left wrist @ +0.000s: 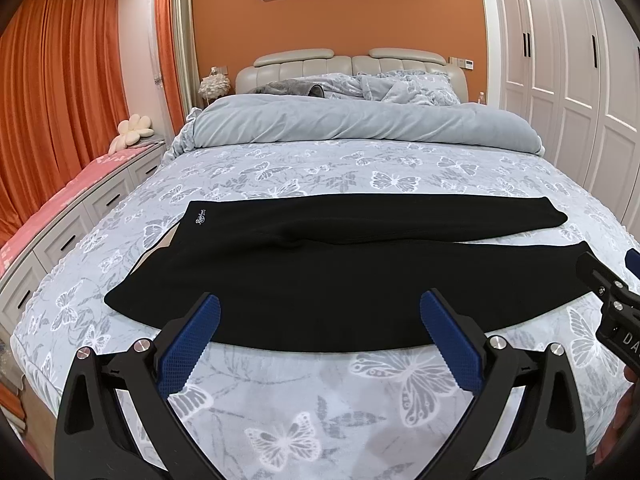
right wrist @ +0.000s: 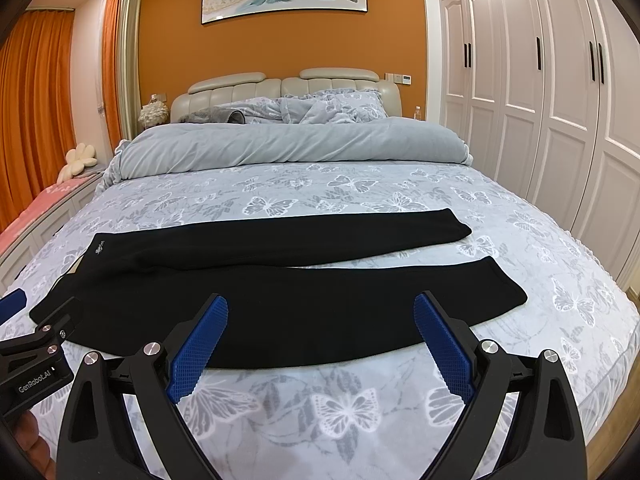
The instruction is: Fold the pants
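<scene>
Black pants (left wrist: 328, 276) lie flat across the bed, waistband at the left, both legs stretched to the right and slightly apart. They also show in the right wrist view (right wrist: 280, 288). My left gripper (left wrist: 320, 308) is open and empty, hovering over the near edge of the near leg. My right gripper (right wrist: 320, 308) is open and empty, over the near leg further right. The right gripper shows at the right edge of the left wrist view (left wrist: 608, 276). The left gripper shows at the left edge of the right wrist view (right wrist: 24, 320).
The bed (left wrist: 360, 168) has a grey butterfly-print cover. A rolled grey duvet (left wrist: 360, 124) and pillows lie toward the headboard. White wardrobes (right wrist: 540, 80) stand on the right. A low drawer unit with a pink mat (left wrist: 60, 216) and orange curtains are on the left.
</scene>
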`<action>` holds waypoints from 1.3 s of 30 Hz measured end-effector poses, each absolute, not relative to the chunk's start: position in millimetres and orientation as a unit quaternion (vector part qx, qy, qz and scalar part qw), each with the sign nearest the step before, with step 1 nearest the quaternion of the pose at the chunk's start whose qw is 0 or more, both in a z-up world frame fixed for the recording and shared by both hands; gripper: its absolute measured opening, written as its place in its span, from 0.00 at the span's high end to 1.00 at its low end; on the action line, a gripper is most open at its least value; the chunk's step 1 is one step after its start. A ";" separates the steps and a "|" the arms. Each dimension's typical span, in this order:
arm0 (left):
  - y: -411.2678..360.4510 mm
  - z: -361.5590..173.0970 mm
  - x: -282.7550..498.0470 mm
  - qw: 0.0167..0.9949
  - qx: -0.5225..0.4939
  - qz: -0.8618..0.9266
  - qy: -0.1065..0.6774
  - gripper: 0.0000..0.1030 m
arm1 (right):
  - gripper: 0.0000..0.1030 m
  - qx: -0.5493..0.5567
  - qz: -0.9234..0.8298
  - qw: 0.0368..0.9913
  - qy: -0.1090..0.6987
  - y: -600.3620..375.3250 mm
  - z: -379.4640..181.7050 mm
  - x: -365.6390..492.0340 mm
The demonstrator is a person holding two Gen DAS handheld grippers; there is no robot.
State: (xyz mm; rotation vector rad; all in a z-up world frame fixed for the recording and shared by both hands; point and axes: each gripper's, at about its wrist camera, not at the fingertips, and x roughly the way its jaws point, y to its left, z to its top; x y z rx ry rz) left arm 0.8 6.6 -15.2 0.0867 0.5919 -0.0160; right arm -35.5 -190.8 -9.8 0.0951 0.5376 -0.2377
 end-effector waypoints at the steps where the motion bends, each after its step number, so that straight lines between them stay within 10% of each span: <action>1: 6.7 -15.2 0.9 0.955 0.043 -0.009 0.292 0.05 | 0.10 0.047 -0.117 0.956 0.265 -190.7 -9.7 -35.5; 28: 18.9 -26.0 20.1 0.947 0.027 -0.006 0.321 0.05 | 0.10 0.057 -0.106 0.945 0.303 -196.1 -24.9 -14.5; 39: 158.8 -8.2 215.3 0.917 -0.019 0.068 0.393 0.05 | 0.10 0.048 -0.128 0.916 0.376 -363.8 -26.7 105.8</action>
